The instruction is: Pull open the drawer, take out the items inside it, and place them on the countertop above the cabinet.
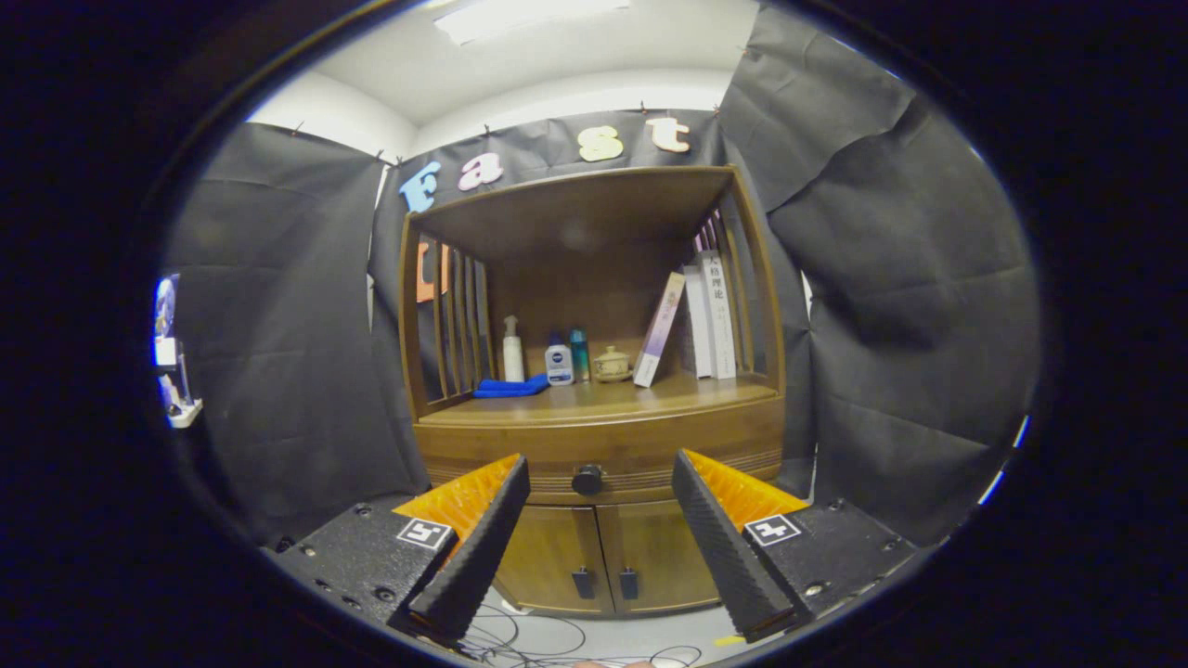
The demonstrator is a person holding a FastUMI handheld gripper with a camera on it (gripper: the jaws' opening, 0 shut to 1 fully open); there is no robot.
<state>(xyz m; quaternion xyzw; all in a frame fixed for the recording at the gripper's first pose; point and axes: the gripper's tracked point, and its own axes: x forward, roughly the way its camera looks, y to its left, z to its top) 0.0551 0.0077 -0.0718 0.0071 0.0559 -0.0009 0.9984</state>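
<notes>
I hold my gripper (pixel 594 478) wide open, well before the closed brown wooden drawer (pixel 603 450); next I must close its fingers around the round dark knob (pixel 587 480).

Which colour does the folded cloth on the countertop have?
Blue. The cloth shows best in the gripper view, beyond the open tool.

Ridged fingers (pixel 483 529), square tag-marked mounts

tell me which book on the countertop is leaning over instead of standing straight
The purple-and-white book, nearest the small lidded pot. It tilts right against the upright white books. The hand-held gripper hangs open, short of the drawer knob.
</notes>
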